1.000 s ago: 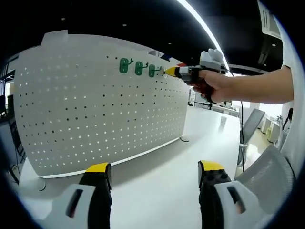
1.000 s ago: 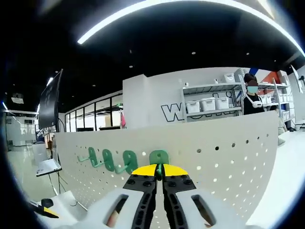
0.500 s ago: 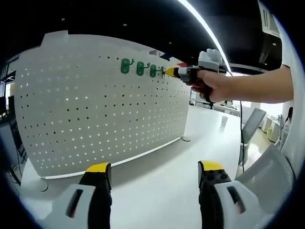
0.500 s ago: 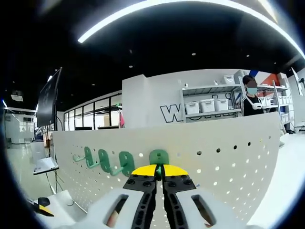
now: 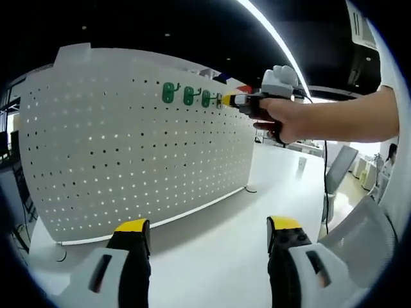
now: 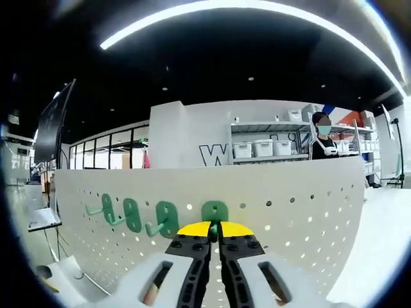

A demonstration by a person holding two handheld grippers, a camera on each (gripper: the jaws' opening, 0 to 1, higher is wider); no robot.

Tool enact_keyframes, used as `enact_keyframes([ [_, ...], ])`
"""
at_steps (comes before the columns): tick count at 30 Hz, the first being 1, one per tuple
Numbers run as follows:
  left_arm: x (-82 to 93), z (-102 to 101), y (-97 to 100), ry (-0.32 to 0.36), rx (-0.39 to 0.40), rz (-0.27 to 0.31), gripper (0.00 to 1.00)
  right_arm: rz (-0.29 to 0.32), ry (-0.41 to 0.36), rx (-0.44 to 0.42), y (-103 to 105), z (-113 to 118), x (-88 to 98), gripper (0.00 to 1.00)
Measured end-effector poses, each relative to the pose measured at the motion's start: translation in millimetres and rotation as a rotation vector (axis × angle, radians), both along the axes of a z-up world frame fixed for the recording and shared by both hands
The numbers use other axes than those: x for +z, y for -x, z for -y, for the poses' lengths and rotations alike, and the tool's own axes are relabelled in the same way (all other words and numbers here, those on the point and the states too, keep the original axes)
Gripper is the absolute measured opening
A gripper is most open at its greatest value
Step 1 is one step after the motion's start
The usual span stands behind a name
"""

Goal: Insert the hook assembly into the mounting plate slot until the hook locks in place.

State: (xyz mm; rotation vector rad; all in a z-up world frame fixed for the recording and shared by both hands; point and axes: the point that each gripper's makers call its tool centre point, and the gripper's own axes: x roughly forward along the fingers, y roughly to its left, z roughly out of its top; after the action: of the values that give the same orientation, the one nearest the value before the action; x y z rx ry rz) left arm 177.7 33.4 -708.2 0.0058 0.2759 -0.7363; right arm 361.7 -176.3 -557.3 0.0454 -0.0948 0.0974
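A white pegboard [image 5: 128, 141] stands upright on the table, with three green hooks [image 5: 186, 96] in a row along its top. In the left gripper view a person's hand holds my right gripper [image 5: 226, 100] against the board just right of that row. In the right gripper view my right gripper [image 6: 214, 228] is shut on a green hook [image 6: 214, 210], whose back plate lies against the pegboard [image 6: 289, 205]. Three more green hooks [image 6: 131, 215] hang to its left. My left gripper [image 5: 209, 230] is open over the table, holding nothing.
The white table [image 5: 225, 237] runs in front of the board. A grey chair [image 5: 359, 224] stands at the right. Behind the board are shelves with white bins [image 6: 263, 149] and a person [image 6: 321, 138].
My right gripper has pushed the green hook closer to the board, nearer the row of hooks. The left gripper has stayed in place.
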Motion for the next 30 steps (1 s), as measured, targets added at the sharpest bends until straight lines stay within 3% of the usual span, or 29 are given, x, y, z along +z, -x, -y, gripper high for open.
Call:
enact_keyframes([
  [11, 2.5, 3, 0.5, 0.009, -0.006, 0.009, 0.76, 0.001, 0.01, 0.017, 2, 0, -0.4, 0.02],
  [16, 3.3, 2, -1.8, 0.015, -0.002, 0.011, 0.76, 0.02, 0.005, 0.064, 8, -4, 0.8, 0.13],
  [24, 5.2, 1, -4.5, 0.017, -0.001, 0.017, 0.76, 0.014, 0.008, 0.148, 19, -14, -11.3, 0.37],
  [30, 5.2, 2, -5.0, 0.016, -0.002, 0.018, 0.76, 0.014, 0.018, 0.164, 21, -16, -10.9, 0.41],
])
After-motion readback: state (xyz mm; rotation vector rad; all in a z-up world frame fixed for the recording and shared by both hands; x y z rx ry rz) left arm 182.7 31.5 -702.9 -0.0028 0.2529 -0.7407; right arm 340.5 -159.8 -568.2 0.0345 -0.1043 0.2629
